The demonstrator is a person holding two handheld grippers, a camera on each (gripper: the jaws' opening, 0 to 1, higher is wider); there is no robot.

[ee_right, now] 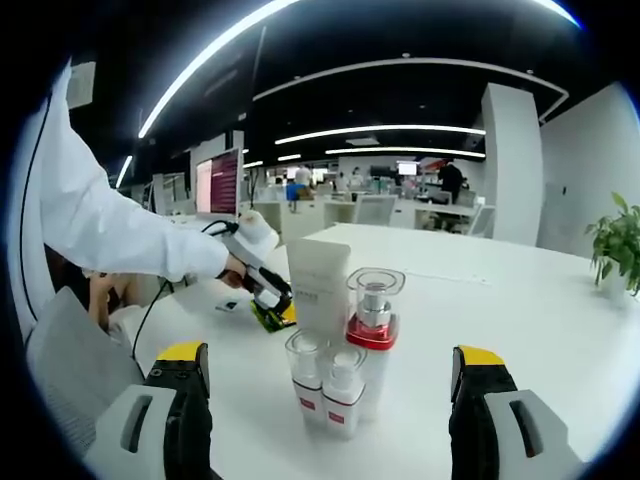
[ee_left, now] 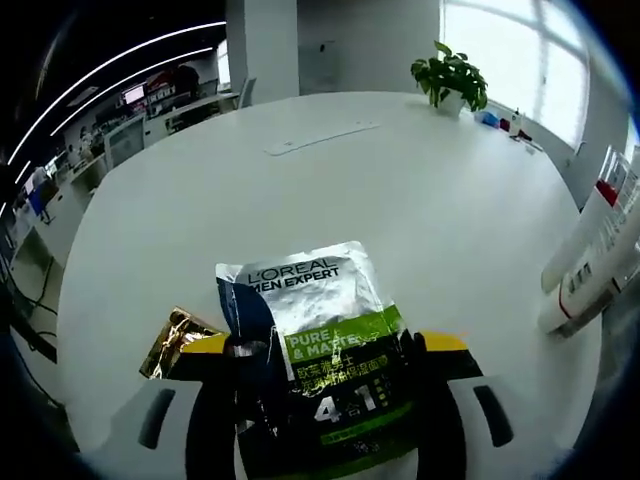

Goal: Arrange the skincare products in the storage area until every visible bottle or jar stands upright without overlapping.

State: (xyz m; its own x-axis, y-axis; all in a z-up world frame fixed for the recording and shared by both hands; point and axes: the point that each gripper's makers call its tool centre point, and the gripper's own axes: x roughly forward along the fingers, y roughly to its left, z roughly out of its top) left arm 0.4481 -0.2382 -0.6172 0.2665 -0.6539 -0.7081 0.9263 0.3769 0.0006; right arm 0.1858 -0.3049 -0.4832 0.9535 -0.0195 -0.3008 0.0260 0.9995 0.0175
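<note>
White round table (ee_left: 330, 190): the upright cluster sits on it in right gripper view, a white tube (ee_right: 320, 290) at the back, a clear-capped red-collared bottle (ee_right: 374, 325) beside it, and two small clear-capped bottles (ee_right: 325, 385) in front, none overlapping that I can see. Left gripper (ee_left: 322, 385) is clamped on the L'Oreal sachet (ee_left: 310, 330), held over the table's near edge with a small gold packet (ee_left: 172, 340) next to it, so that piece looks unplaced. Right gripper (ee_right: 328, 420) is wide open, empty, just short of the cluster.

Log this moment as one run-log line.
left claw: shut on silver-and-green foil sachet | right claw: open, empty | clear-capped bottles with red bases: upright on white table
</note>
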